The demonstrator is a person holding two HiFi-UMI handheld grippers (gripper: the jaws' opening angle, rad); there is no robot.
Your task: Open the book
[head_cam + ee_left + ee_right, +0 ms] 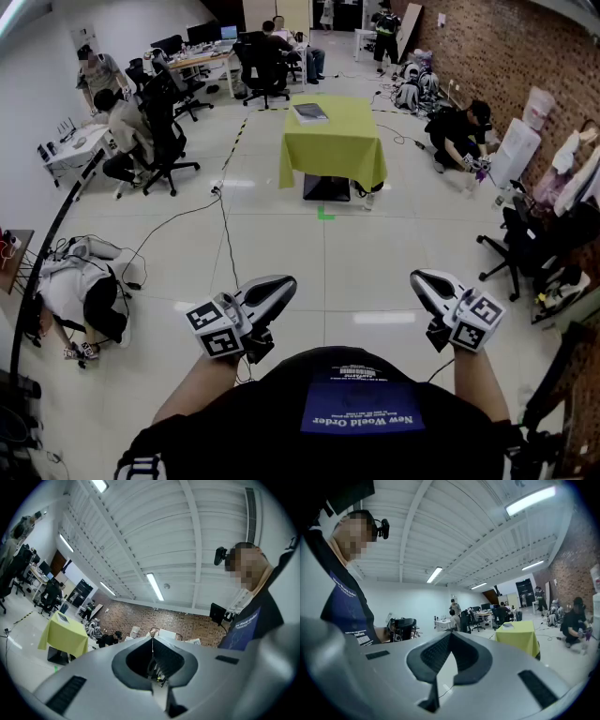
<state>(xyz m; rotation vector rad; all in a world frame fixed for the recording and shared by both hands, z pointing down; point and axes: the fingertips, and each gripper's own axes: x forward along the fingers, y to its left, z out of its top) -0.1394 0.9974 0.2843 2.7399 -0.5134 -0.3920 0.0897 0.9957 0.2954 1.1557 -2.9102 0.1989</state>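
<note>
You are standing on the pale tiled floor [375,272] well back from the counter [337,141], which is draped in a yellow-green cloth [328,164] and is sitting out in the middle of the room. The book [310,112] is lying flat on that cloth, toward the left side of the top as the head view shows it. It looks closed, though it is small at this range.

You are holding the left gripper [278,285] low in front of your body, its tip angling a little upward toward the counter. Its jaws are pressing together, the two dark pads meeting along one thin line. You are carrying the right gripper [425,283] at about the same height, well apart from the left one, and its jaws are likewise sitting together tip to tip. Neither gripper is anywhere near the book.

A green mark [325,214] is showing on the floor just this side of the counter, and dark cables [225,234] are trailing across the tiles to your left. One person [84,291] is crouching on the floor at the left. Another [459,131] is crouching by the brick wall [487,56] at the right, and others are sitting in office chairs [159,141] at the desks beyond.
</note>
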